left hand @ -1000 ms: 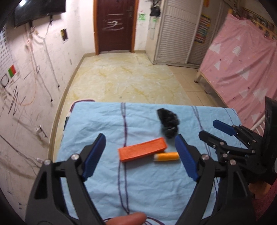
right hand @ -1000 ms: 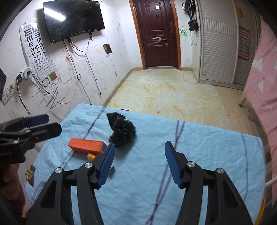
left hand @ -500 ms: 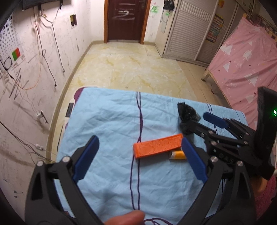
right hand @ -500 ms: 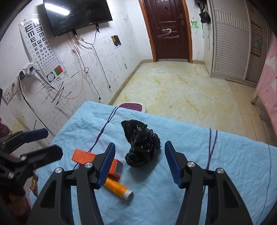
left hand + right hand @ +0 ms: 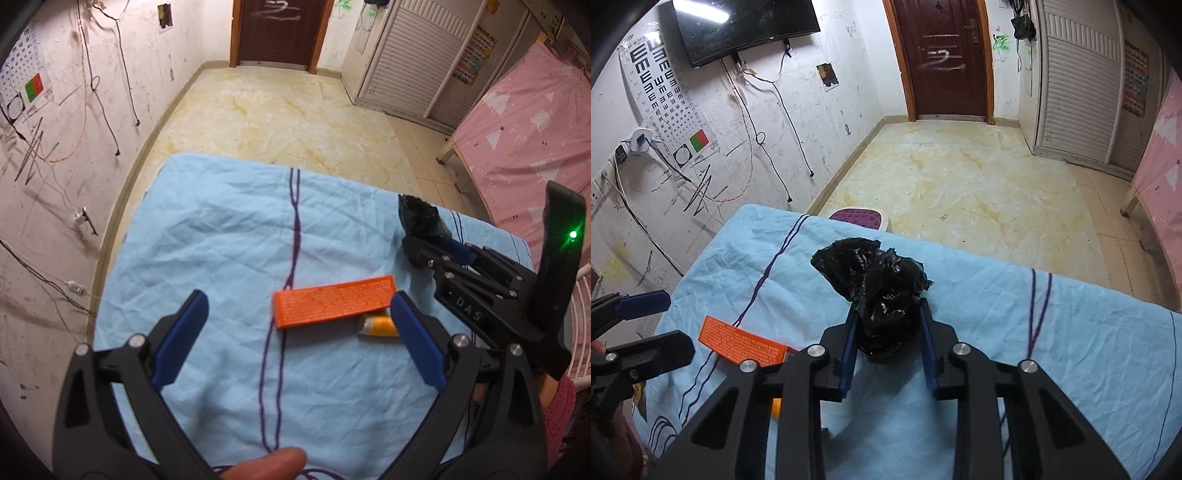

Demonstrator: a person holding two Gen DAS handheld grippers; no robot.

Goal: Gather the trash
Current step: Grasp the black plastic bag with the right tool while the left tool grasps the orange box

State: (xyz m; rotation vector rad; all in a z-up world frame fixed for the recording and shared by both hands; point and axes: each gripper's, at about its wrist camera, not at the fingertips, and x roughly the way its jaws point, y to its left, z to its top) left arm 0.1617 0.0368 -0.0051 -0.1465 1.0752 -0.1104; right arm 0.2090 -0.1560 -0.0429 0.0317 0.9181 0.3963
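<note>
A crumpled black plastic bag [image 5: 882,295] lies on the blue cloth. My right gripper [image 5: 886,314] has it between its blue pads, and the jaws are closing, with the pads pressing its sides. The left wrist view shows the same bag [image 5: 421,218] at the right gripper [image 5: 432,245]. An orange box [image 5: 332,302] lies flat mid-cloth, with a small orange tube [image 5: 380,326] against its near right end. My left gripper [image 5: 298,299] hovers above the box, jaws wide and still opening, touching nothing. It shows at the left edge as the left gripper [image 5: 677,321].
The blue cloth [image 5: 221,221] covers a table beside a scribbled wall with hanging cables [image 5: 92,81]. A purple stool [image 5: 860,218] stands just past the far edge. A pink-covered bed [image 5: 524,129] is on the right. A thumb [image 5: 269,461] shows at the bottom.
My right gripper moved forward over the black bag and closed its jaws around it. My left gripper sank toward the orange box and its jaws spread wider.
</note>
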